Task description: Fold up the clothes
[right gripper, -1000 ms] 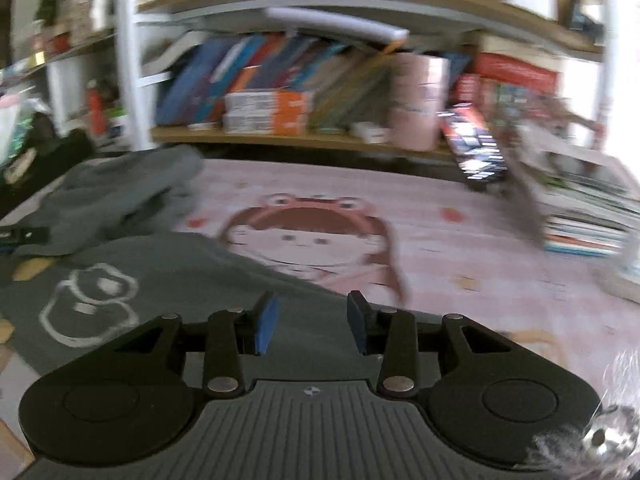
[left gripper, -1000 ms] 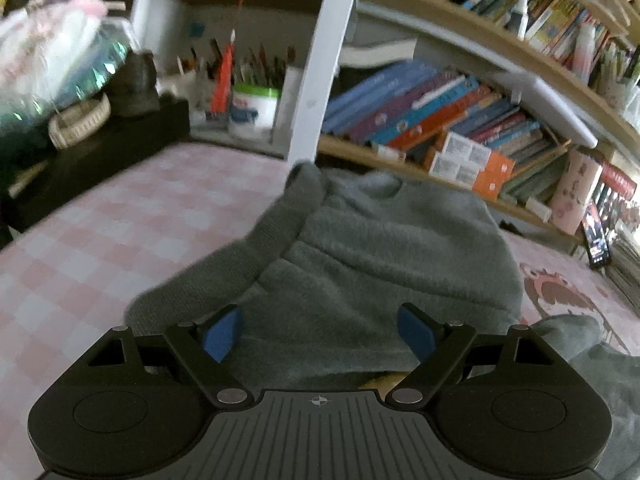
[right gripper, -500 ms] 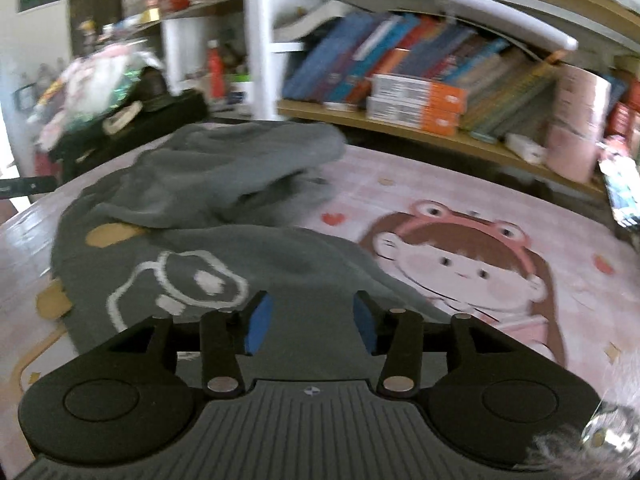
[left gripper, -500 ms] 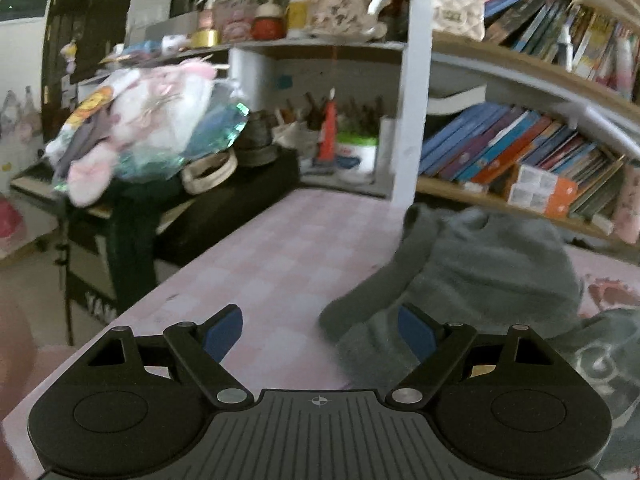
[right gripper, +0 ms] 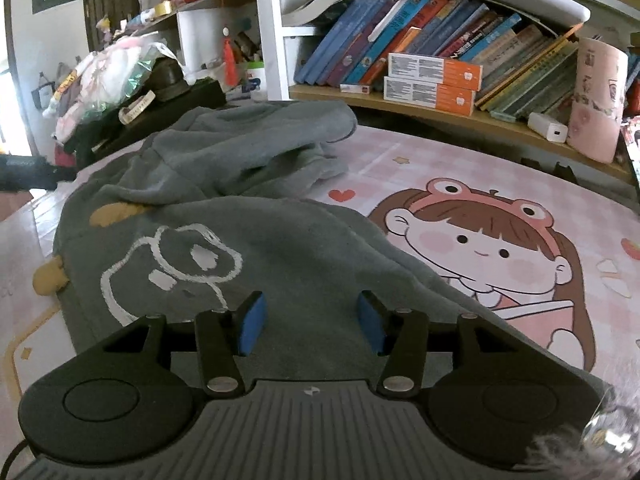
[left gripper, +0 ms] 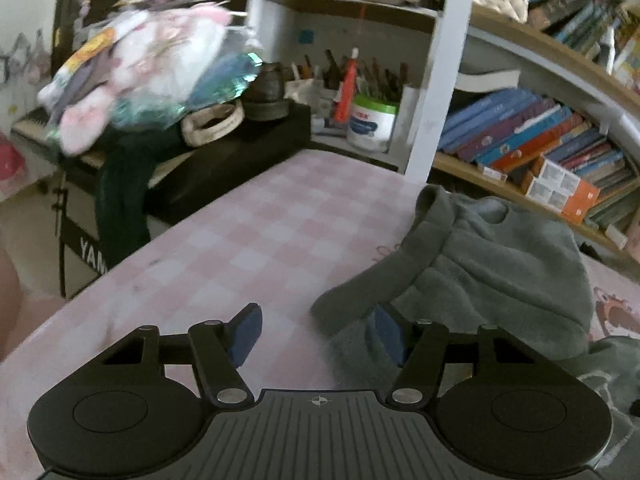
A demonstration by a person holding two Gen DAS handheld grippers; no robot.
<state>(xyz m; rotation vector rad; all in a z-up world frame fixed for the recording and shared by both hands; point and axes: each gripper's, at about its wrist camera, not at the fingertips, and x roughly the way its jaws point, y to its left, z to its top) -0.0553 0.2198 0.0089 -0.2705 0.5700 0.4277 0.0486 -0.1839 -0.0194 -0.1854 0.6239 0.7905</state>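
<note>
Both hand-held grippers are hovering low over a grey sweater [right gripper: 256, 248] that is lying on a pink checked table cover [left gripper: 256, 240]; the sweater is the landmark for every place given here.

Nearest the right wrist camera, the right gripper [right gripper: 311, 322] is pointing down at the sweater's front panel, just beside a white outline drawing [right gripper: 168, 264] printed on the cloth. Its 2 blue pads [right gripper: 252, 323] are partway apart and opening, with sweater fabric showing below the gap but nothing pinched. It looks as if it is being lined up to take the near hem for a fold.

Nearest the left wrist camera, the left gripper [left gripper: 318, 334] is tilting down at the sweater's outer edge. Its jaws are standing about half open and are closing. The tip of a grey sleeve [left gripper: 400, 256] is lying between them, yet the pads are not pressing it, so nothing is held.

Farther along, the sleeve is already lying folded across the sweater's upper body, which is bunching into a soft heap. Beyond the sweater's right side, a cartoon girl in a frog hat [right gripper: 492, 240] is printed on the cover.

Behind the sweater, a wooden shelf [right gripper: 440, 114] is holding leaning books [right gripper: 400, 44] and orange boxes [right gripper: 432, 80].
</note>
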